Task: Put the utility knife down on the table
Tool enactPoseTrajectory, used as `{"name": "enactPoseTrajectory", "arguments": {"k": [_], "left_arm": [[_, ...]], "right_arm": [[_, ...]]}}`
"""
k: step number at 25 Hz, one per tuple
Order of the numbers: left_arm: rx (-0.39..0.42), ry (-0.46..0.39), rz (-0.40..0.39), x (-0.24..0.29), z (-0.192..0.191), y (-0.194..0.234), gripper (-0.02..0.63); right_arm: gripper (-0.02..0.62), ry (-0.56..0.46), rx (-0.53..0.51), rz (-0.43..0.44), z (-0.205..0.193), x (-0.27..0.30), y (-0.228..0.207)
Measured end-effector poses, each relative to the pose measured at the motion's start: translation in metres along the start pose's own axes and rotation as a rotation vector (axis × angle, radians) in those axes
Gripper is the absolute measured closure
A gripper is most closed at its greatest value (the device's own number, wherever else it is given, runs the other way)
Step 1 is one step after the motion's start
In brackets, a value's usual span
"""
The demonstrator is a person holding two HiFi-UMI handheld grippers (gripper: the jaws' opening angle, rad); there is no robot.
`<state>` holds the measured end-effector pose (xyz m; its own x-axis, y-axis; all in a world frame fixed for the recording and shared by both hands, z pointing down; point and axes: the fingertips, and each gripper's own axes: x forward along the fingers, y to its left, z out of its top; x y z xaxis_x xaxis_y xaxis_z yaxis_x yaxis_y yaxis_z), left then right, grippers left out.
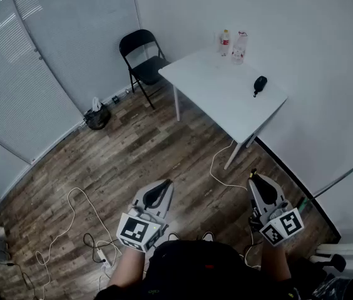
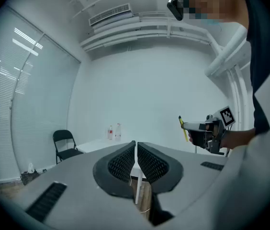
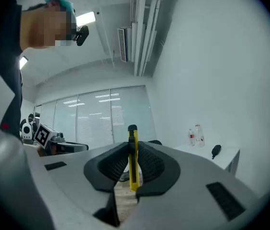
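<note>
A yellow utility knife (image 3: 133,158) with a black tip stands upright between the jaws of my right gripper (image 3: 132,169), which is shut on it. From the left gripper view the knife (image 2: 183,127) sticks up at the front of the right gripper (image 2: 207,133). My left gripper (image 2: 135,152) is shut with nothing in it. In the head view both grippers are held low near the person's body, left gripper (image 1: 163,185) and right gripper (image 1: 254,180), well short of the white table (image 1: 214,95), which stands ahead against the wall.
On the table are two bottles (image 1: 233,45) at the far edge and a small black object (image 1: 260,84). A black folding chair (image 1: 142,55) stands at the table's left end. Cables and a power strip (image 1: 104,258) lie on the wood floor; a dark bag (image 1: 97,115) is by the blinds.
</note>
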<state>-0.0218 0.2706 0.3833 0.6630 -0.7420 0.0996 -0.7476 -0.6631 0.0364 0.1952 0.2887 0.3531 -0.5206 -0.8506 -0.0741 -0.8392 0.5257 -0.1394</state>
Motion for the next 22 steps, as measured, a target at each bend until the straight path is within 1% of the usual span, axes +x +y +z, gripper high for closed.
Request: {"name": "enactPoseTrajectory", "arguments": {"k": [5,14,17,22], "left_arm": [[0.018,-0.002,0.0,-0.008,0.001,0.001,0.569],[-0.012,-0.005,0.009,-0.028,0.0,0.005,0.569],[0.0,-0.011,0.011,-0.034,-0.002,0.008,0.569],[-0.015,-0.012,0.016,-0.046,-0.007,0.018,0.569]], "right_arm": [[0.523,0.0,-0.009,0.002,0.001,-0.001,0.007],[0.523,0.007,-0.017,0.015,0.001,0.001,0.026],[0.523,-0.011,-0.004,0.022,0.003,0.002,0.031],[0.523,0.001,-0.004,0.022,-0.001,0.01,0.043]]}}
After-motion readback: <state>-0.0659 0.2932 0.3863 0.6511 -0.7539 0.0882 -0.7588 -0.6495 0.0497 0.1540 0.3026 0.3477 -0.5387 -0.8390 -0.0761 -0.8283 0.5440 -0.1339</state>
